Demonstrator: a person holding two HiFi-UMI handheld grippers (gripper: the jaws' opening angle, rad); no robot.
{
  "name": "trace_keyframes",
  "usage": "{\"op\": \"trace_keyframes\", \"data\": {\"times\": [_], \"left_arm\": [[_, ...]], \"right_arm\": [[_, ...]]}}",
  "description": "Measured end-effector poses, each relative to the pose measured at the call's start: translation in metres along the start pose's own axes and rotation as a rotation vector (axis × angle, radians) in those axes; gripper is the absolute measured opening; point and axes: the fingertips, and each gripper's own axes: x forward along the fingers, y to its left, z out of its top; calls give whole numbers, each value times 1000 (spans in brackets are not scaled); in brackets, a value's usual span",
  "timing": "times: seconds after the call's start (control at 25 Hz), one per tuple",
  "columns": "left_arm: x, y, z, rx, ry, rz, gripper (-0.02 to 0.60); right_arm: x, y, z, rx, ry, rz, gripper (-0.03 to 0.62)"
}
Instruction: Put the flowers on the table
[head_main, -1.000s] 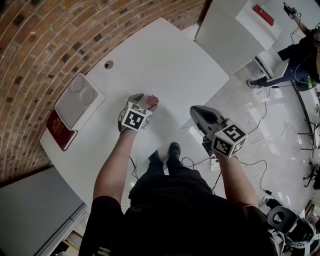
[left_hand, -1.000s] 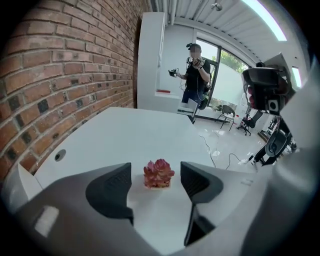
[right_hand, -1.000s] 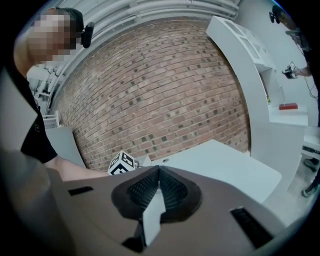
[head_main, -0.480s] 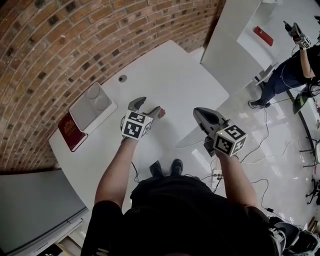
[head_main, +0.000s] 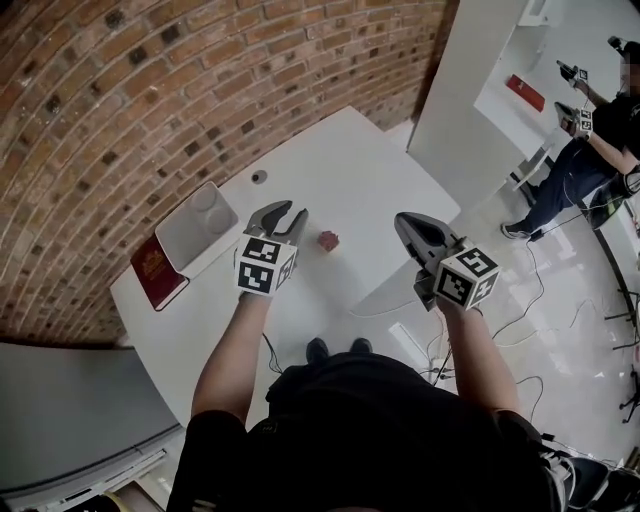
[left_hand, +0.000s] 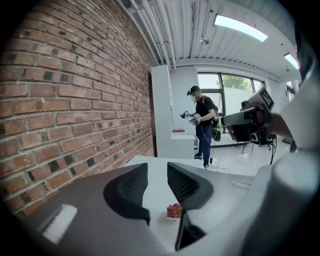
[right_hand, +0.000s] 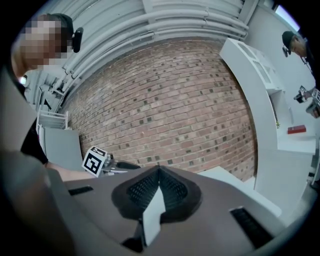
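Observation:
The flowers (head_main: 327, 240) are a small pink-red cluster that rests on the white table (head_main: 340, 170), apart from both grippers. My left gripper (head_main: 285, 212) hovers just left of them, and its jaws are closing with nothing between them. In the left gripper view the flowers (left_hand: 174, 211) show low on the tabletop, beyond and below the left gripper (left_hand: 157, 172). My right gripper (head_main: 405, 222) is held off the table's right edge, shut, with nothing seen in it. In its own view the right gripper (right_hand: 158, 170) points at the brick wall.
A white tray (head_main: 196, 225) with two round hollows and a dark red booklet (head_main: 158, 273) lie at the table's left edge. A cable hole (head_main: 259, 177) is near the wall. A tall white cabinet (head_main: 470, 90) stands at right, with another person (head_main: 585, 130) beyond it.
My left gripper has let go of the flowers and drawn back to the left; they now lie alone on the table. Its jaws have narrowed. The right gripper stays shut.

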Motion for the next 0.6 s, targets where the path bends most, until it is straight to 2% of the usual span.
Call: {"op": "trace_keyframes", "data": {"times": [0.24, 0.44, 0.6], "left_arm": [[-34, 15, 25, -33, -88, 63, 86], [-61, 22, 42, -93, -174, 99, 44], [-70, 26, 42, -98, -189, 126, 23]], "right_arm": [[5, 8, 13, -13, -25, 15, 9], [9, 16, 19, -23, -39, 33, 9], [10, 20, 21, -35, -45, 41, 9]]}}
